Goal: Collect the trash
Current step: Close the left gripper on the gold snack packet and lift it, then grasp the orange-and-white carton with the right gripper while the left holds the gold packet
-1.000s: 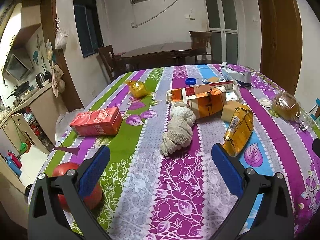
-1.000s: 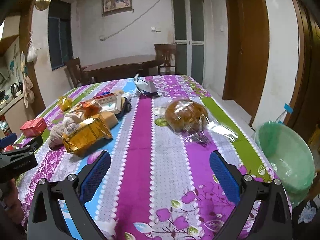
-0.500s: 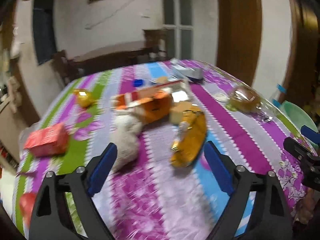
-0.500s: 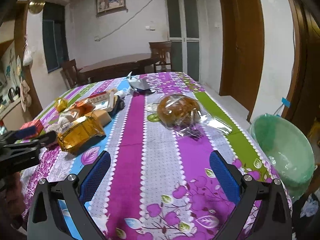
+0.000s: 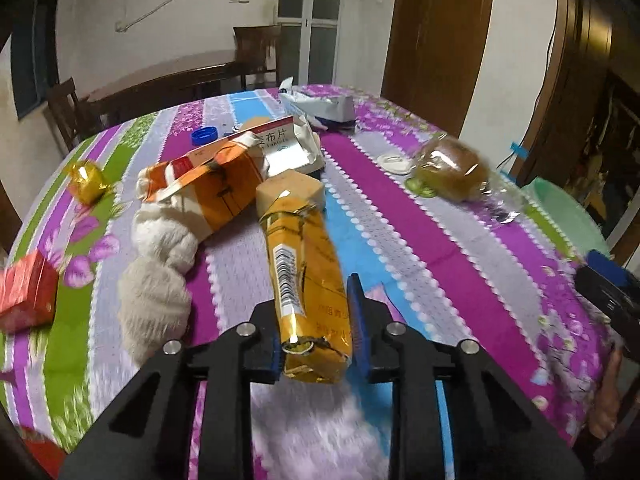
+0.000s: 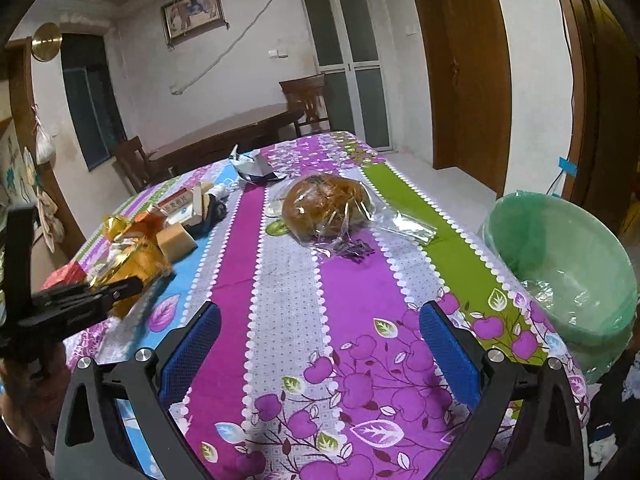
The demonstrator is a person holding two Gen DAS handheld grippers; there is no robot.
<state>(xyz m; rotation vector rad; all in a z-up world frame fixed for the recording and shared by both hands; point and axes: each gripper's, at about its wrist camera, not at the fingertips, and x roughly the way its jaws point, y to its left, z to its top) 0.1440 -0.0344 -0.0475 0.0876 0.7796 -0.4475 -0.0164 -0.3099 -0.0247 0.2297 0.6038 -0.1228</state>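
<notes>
Left wrist view: the left gripper (image 5: 316, 336) is closing on the near end of a gold foil packet (image 5: 304, 276); the blue pads already sit against both its sides. The packet lies lengthwise on the striped tablecloth (image 5: 432, 248), its far end touching a tan block (image 5: 290, 194). Beside it to the left: a twisted white cloth (image 5: 160, 264), partly under an orange carton (image 5: 216, 188). A red box (image 5: 26, 294) sits at the left edge, and a gold wrapper (image 5: 86, 182) farther back. A bagged bun (image 5: 452, 168) lies well apart to the right.

Right wrist view: the right gripper (image 6: 318, 354) hangs released over bare tablecloth, jaws wide, nothing between them. The bun in its clear bag lies ahead near the table's middle. A green-lined bin (image 6: 560, 264) stands just past the table's right edge. At far left the other gripper clamps the gold packet.
</notes>
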